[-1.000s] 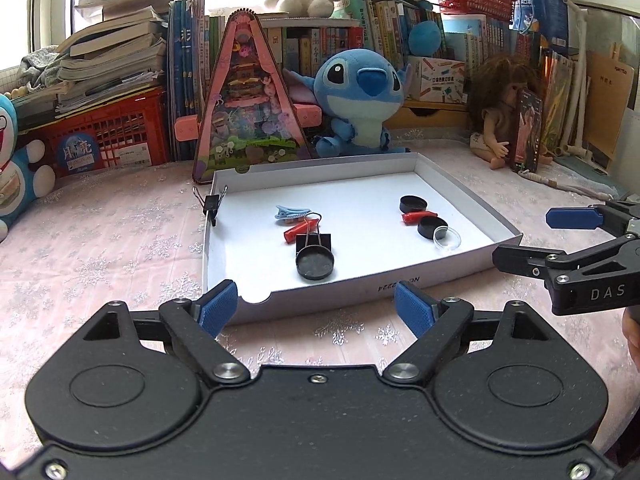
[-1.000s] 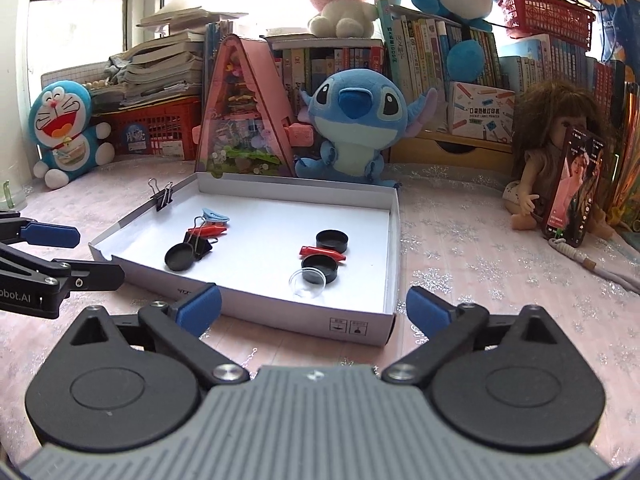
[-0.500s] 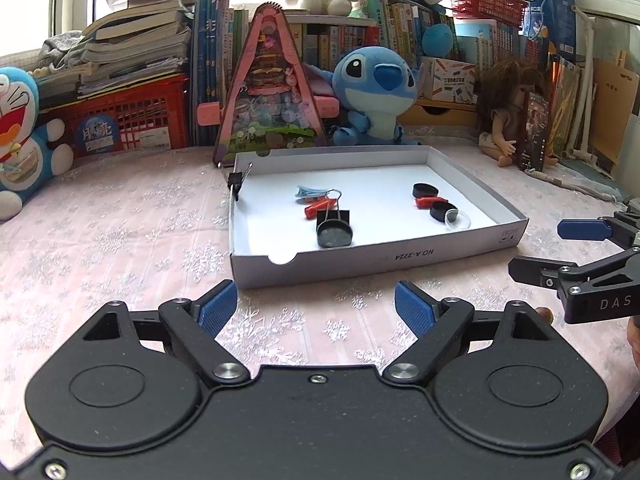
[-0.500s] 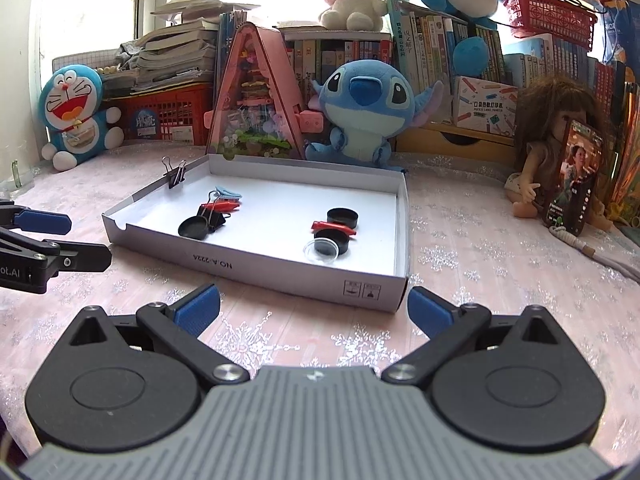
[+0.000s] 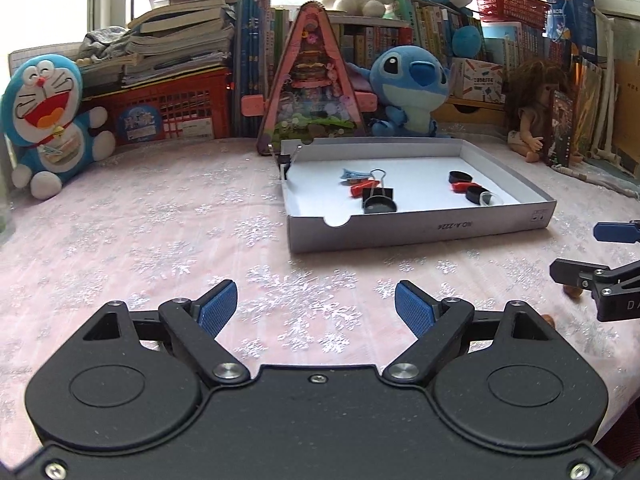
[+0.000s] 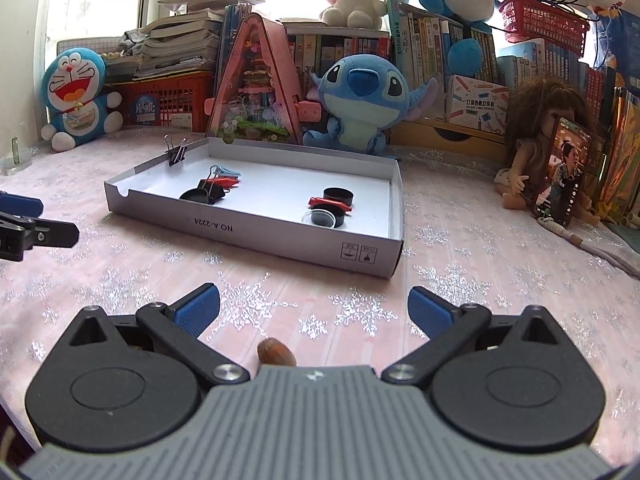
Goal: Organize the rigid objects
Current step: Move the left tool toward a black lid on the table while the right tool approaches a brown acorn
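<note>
between the blue pads of the left gripper (image 5: 316, 306): nothing but pink snowflake cloth (image 5: 160, 232); jaws stand wide apart, holding nothing. right gripper (image 6: 314, 308): jaws likewise wide apart and empty, a small brown nut (image 6: 276, 354) lying on the cloth close under its body, behind the pads. ahead of both, well apart from either: shallow white box (image 6: 256, 236) on the cloth, near wall printed no.a-2224 upside down. contents, left group: black binder clip (image 5: 378, 198) touching a black round lid (image 5: 378, 207), a red clip (image 5: 362, 189) and a pale blue clip (image 5: 354, 174) just behind. contents, right group: black round cap (image 6: 338, 196), second red clip (image 6: 330, 203), another black cap (image 6: 326, 218) with a clear disc (image 6: 318, 218) at its front; whether they touch cannot be told. one more binder clip (image 6: 176, 152) clamped upright on the box's far-left wall. behind the box: pink triangular toy house (image 5: 312, 88), blue plush (image 5: 410, 88), doraemon plush (image 5: 48, 120), red crate (image 5: 168, 112), books, a doll (image 6: 536, 148) with a phone (image 6: 560, 172) leaning upright in front of it.
</note>
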Available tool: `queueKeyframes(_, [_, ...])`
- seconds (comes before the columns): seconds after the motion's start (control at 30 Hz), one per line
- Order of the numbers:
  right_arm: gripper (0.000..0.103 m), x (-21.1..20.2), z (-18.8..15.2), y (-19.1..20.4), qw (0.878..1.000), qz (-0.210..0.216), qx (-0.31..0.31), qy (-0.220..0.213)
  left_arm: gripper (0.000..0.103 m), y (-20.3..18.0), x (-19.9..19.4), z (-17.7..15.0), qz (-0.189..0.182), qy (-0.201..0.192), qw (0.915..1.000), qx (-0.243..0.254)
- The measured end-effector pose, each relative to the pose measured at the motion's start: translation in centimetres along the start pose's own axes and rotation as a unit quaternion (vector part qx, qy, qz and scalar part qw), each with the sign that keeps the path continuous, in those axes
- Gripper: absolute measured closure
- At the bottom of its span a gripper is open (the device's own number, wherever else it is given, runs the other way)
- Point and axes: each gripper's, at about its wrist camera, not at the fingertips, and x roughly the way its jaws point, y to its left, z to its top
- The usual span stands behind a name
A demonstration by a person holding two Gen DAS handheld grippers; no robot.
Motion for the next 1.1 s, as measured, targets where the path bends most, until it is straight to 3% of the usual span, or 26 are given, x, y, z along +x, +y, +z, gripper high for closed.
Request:
queueKeyframes(0.43, [0.0,-1.0,-1.8,0.4,1.0,-0.015,-0.001,0.002,0.017,2.4,-2.2,-2.2,0.055,-0.033,0.9978,-0.015])
queueKeyframes(0.7, [0.0,-1.1,-2.2,0.5,1.0,-0.004,0.002,0.008,0.019,5.2,-0.4,-2.5,0.089,-0.005,0.9942,-0.06])
queueKeyframes(1.0, [0.011,-1.9,-2.7,0.7,1.0,0.016,0.013,-0.003,0.03,5.6,0.4,-3.0,0.09,0.008,0.9939,-0.063])
queueKeyframes(1.1, [0.017,-2.2,-2.6,1.0,1.0,0.02,0.01,-0.007,0.039,5.4,0.4,-3.1,0.087,0.007,0.9941,-0.064])
